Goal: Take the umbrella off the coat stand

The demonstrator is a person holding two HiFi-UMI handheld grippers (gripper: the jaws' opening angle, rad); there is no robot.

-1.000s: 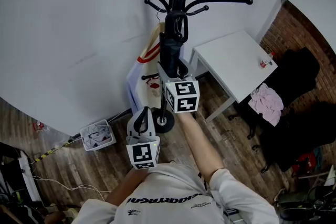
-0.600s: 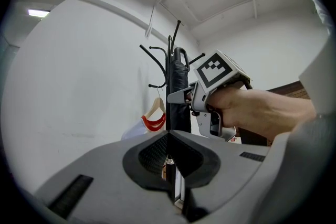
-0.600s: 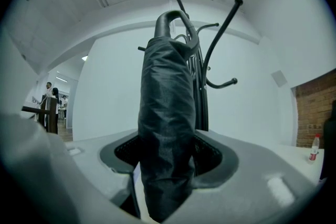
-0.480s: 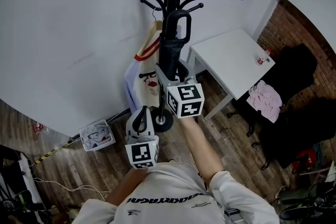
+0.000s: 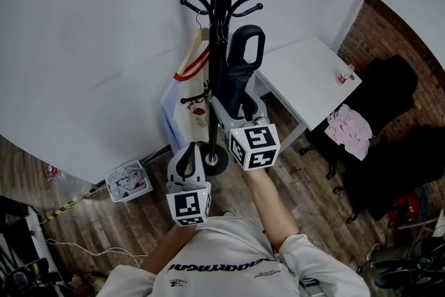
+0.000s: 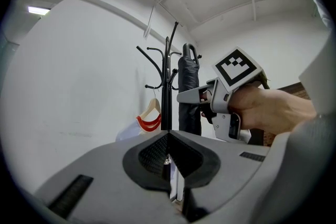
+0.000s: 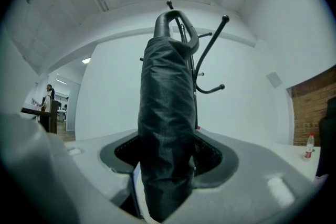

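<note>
A white short-sleeved shirt [image 5: 229,254] fills the lower centre of the head view, with a line of dark lettering across it that is too small to read. Its short sleeve [image 5: 306,247] shows at the lower right.

The left tool [image 5: 186,149], left of centre, is pale grey plastic with a black loop-shaped part on top. Behind it sits a white cube [image 5: 189,205] printed with black square markers.

The right tool [image 5: 236,104], near the middle of the frame, has the same grey body and a like marker cube [image 5: 254,146].

In both gripper views, the lower half shows broad, smooth grey jaw shells. They are lined with black, finely ribbed pads [image 6: 157,152].
</note>
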